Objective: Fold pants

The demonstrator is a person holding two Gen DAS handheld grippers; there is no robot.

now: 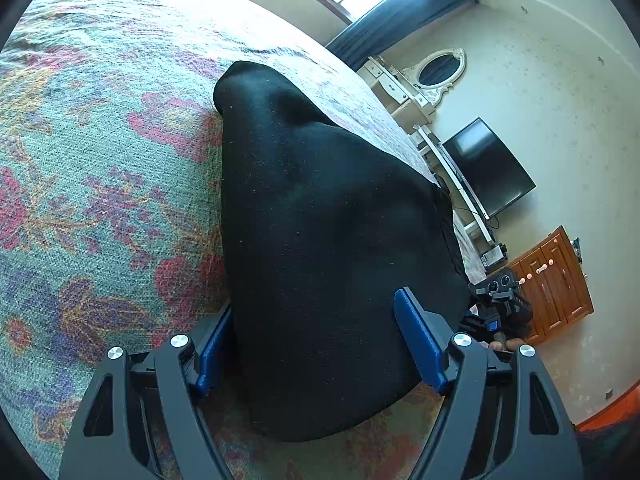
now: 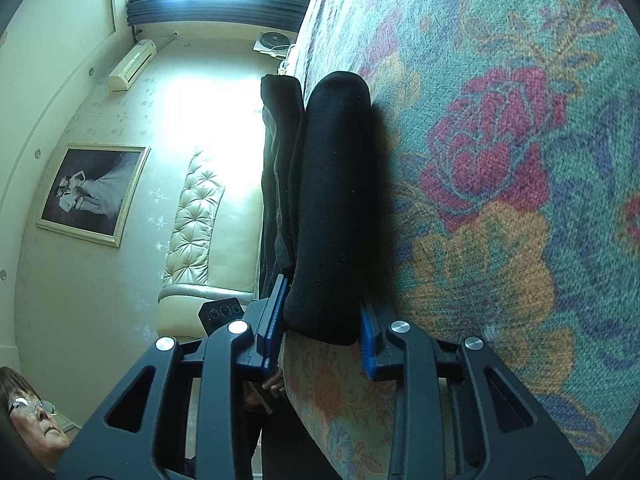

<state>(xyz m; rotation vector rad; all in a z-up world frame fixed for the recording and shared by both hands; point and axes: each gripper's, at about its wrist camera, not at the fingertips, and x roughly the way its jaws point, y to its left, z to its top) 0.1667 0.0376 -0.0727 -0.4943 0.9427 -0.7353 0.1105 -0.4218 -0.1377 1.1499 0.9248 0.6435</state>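
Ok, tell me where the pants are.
The pants lie on the floral bedspread, near its edge, between the jaws of both the left gripper and the right gripper.

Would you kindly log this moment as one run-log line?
step: folding | left gripper: open around black pants | right gripper: straddling pants fold, grip unclear | surface: floral bedspread

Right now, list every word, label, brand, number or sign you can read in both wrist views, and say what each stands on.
No text can be read in either view.
The black pants show no tag or print.
The air conditioner on the wall: any badge is too small to read.
The framed picture: a photograph, no caption visible.
The television: screen dark, no logo legible.
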